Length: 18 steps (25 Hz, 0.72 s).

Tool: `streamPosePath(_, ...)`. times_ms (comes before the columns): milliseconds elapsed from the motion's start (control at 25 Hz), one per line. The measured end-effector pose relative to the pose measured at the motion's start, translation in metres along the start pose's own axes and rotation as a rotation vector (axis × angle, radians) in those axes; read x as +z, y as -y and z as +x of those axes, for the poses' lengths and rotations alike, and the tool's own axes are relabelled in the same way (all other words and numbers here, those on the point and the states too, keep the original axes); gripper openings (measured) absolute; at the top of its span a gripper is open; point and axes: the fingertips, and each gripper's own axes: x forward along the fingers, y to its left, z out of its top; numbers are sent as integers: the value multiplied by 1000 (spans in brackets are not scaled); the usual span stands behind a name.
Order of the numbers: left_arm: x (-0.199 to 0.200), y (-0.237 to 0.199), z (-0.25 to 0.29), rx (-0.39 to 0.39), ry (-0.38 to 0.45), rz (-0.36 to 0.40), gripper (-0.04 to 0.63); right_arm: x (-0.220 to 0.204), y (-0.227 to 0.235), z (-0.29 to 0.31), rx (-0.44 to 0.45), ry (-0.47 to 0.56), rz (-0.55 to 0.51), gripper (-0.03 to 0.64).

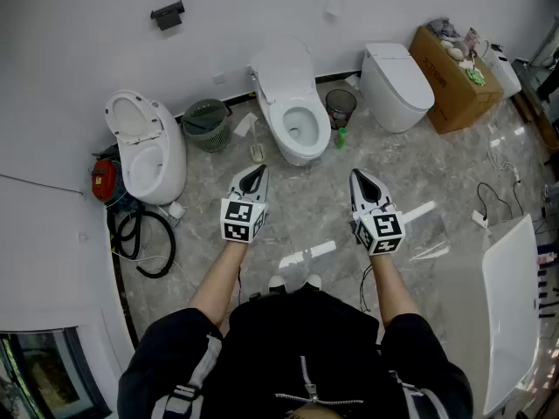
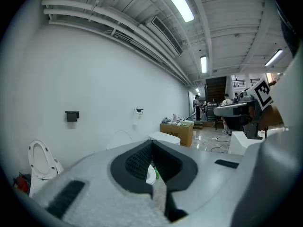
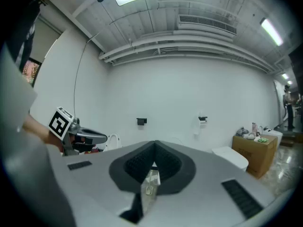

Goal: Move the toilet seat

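The left tool point(image 1: 256, 171) was clenched shut on nothing. Ahead of it and a little to its right stood the middle toilet point(image 1: 301, 154) with its lid raised. The toilet seat point(image 1: 279, 120) lay flat on the bowl, its long axis running straight away from both tools toward the wall. The right tool point(image 1: 358, 175), also clenched and empty, had the seat ahead and to its left. The left tool looked slightly nearer.

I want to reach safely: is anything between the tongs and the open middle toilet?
Nothing visible does. Bare floor lies between the left tongs, the right tongs and the toilet; a green bottle stands beside its base, off the path.
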Motion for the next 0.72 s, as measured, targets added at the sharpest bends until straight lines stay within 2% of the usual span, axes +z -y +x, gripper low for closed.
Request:
streamPosePath(200, -6, 15, 2, 0, -10, -5, 0, -5, 2, -11, 45, 18, 39, 3)
streamPosePath(320, -7, 25, 9, 2, -19, -8, 0, -9, 11, -17, 39, 19, 55, 3)
streamPosePath(720, -4, 62, 32, 10, -30, 7, 0, -33, 40, -36, 75, -22, 82, 3)
